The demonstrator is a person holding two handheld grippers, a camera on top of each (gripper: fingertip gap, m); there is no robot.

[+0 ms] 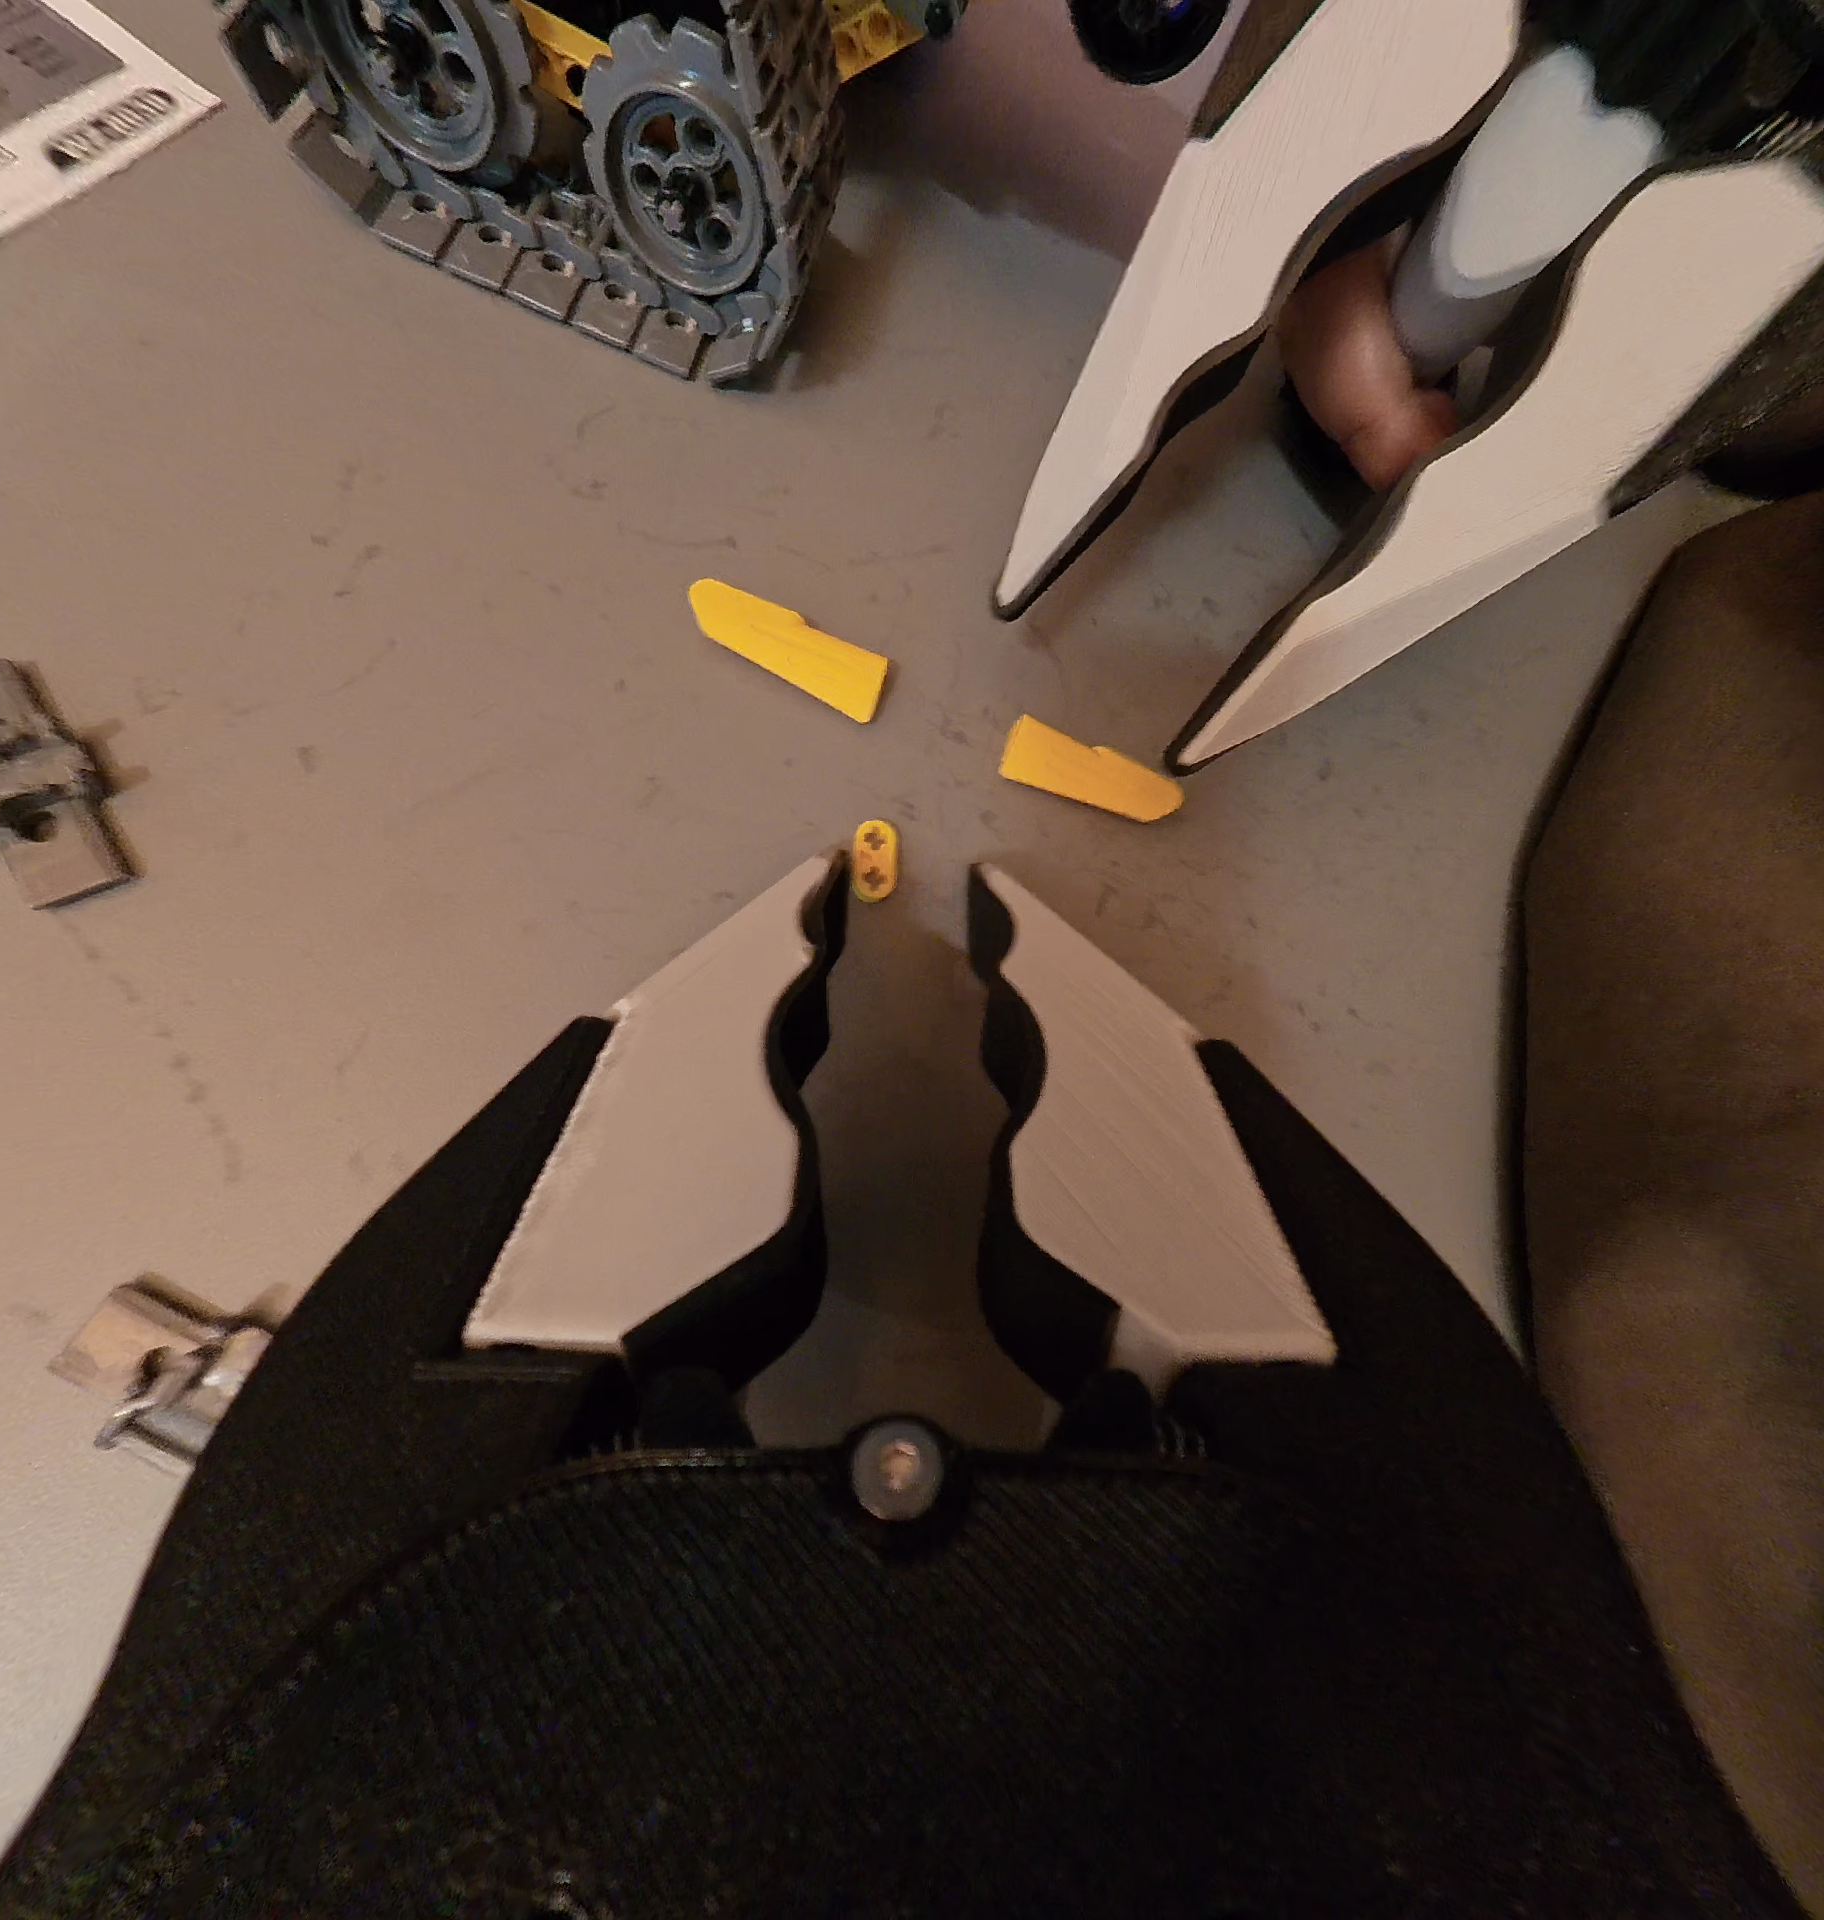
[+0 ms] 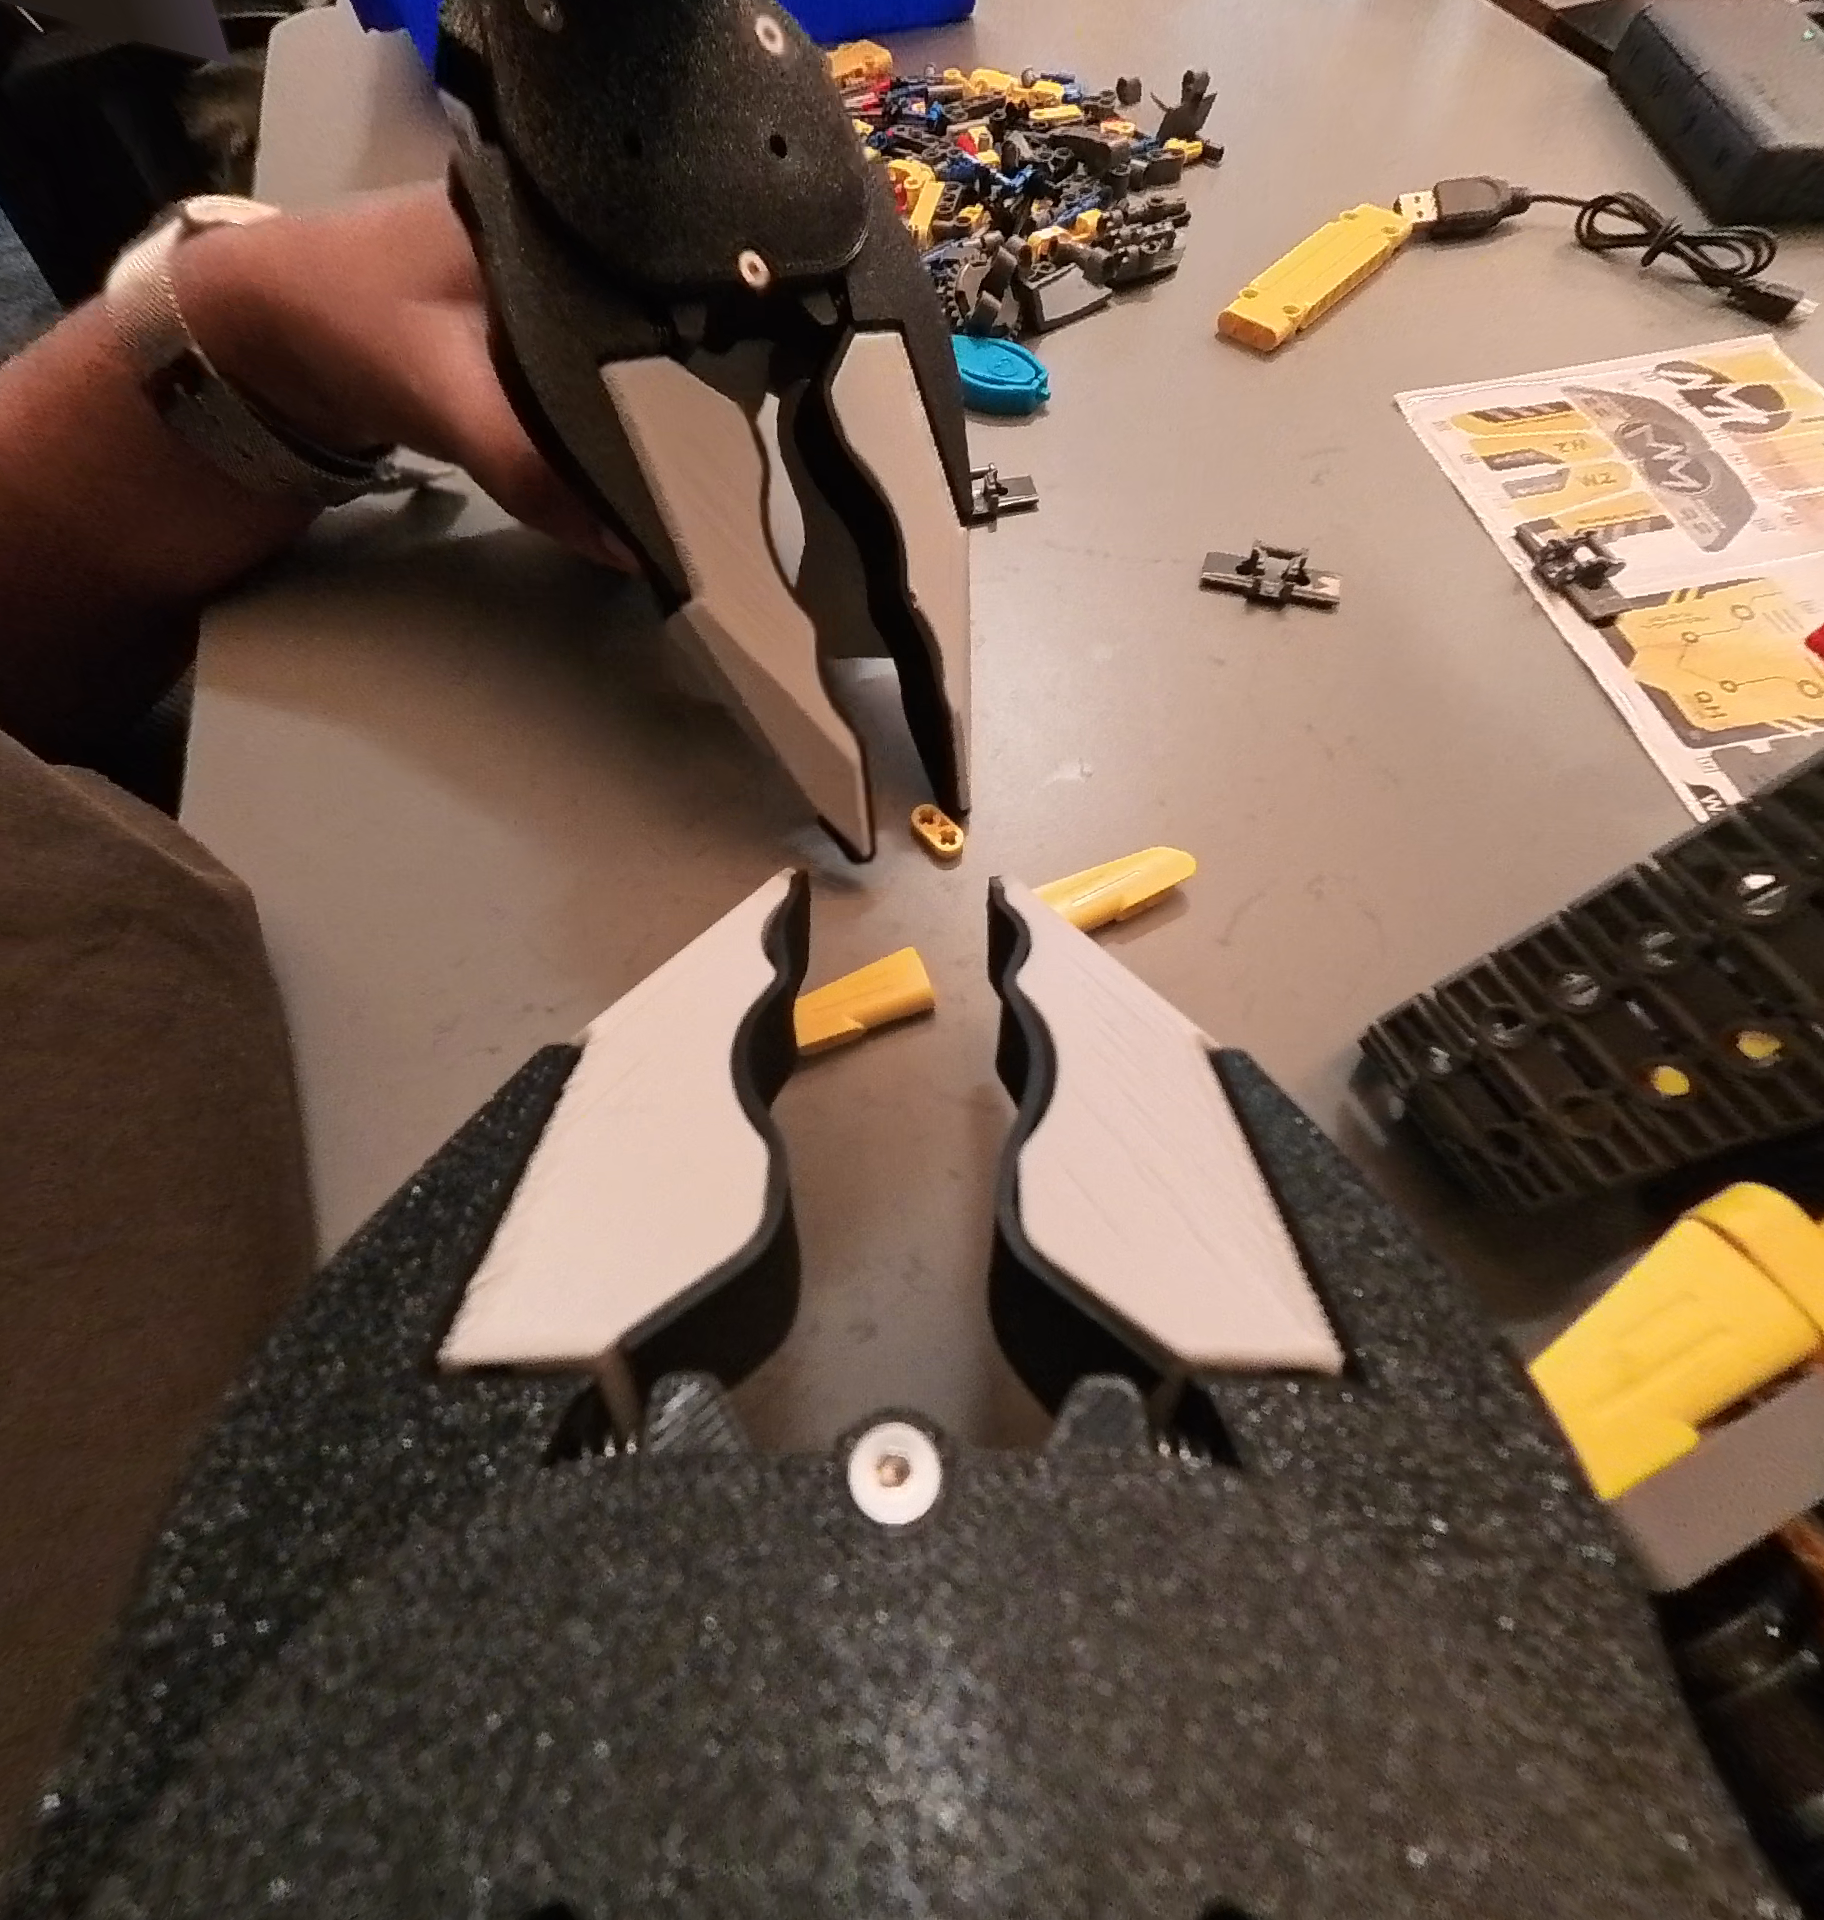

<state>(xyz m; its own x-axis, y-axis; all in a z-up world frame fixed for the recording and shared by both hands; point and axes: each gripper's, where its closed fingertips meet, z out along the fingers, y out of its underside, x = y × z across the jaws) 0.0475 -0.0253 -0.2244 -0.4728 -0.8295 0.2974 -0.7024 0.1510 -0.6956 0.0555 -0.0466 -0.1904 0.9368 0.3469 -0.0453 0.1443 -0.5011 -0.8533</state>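
A small yellow two-hole link (image 1: 876, 869) lies flat on the grey table (image 1: 368, 582). My left gripper (image 1: 906, 868) is open with its tips down at the table, and the link sits between them against the left fingertip. In the right wrist view the link (image 2: 937, 831) lies between the left gripper's tips (image 2: 906, 826). My right gripper (image 2: 897, 885) is open and empty. One yellow wing-shaped panel (image 2: 864, 997) lies under its gap, and a second panel (image 2: 1116, 883) lies beyond its right finger. In the left wrist view, the right gripper (image 1: 1095, 686) has one tip touching the nearer panel (image 1: 1090, 771). The other panel (image 1: 788, 649) lies free.
A tracked yellow and grey brick vehicle (image 1: 575, 156) stands at the back. Loose grey track links (image 1: 25, 790) lie left. A brick pile (image 2: 1043, 156), a long yellow panel (image 2: 1313, 275), a USB cable (image 2: 1614, 218), a sticker sheet (image 2: 1666, 520) and a black track (image 2: 1666, 1039) surround the spot. One gripper's finger ends stand about 5 cm off the other's.
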